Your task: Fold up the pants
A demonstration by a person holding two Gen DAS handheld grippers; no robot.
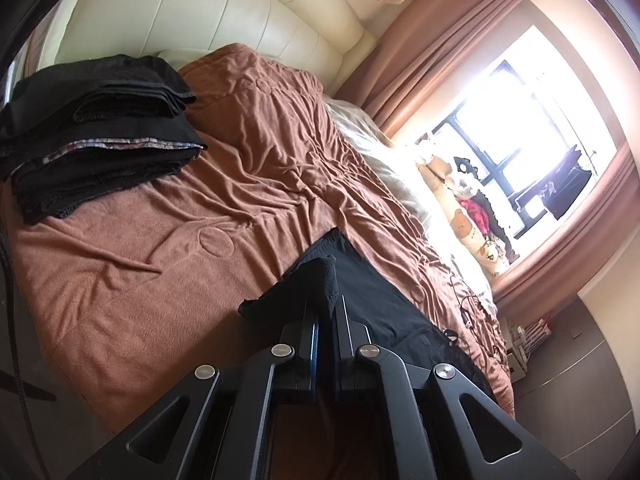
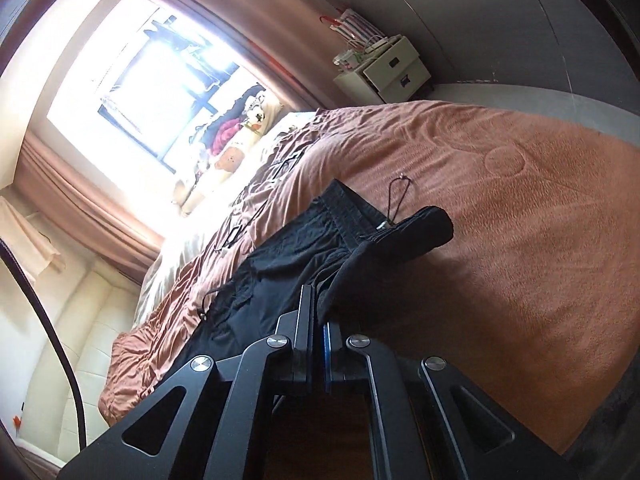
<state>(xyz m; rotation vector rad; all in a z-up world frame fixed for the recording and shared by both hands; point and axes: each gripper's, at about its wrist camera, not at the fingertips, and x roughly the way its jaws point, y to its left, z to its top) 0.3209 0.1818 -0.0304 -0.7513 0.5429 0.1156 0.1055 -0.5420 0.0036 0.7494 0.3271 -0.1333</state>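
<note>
Black pants (image 1: 372, 292) lie on the brown bedspread (image 1: 140, 264). My left gripper (image 1: 327, 304) is shut on one edge of them and holds that edge lifted off the bed. In the right wrist view the same black pants (image 2: 288, 248) stretch away over the bedspread (image 2: 520, 240), with a drawstring (image 2: 396, 196) trailing from the waistband. My right gripper (image 2: 318, 304) is shut on the waistband end, which bunches up over the fingers.
A stack of folded dark clothes (image 1: 96, 136) sits at the far left of the bed, by the cream headboard (image 1: 208, 12). Plush toys and cushions (image 1: 468, 216) line the window side. A white bedside cabinet (image 2: 384, 70) stands beyond the bed.
</note>
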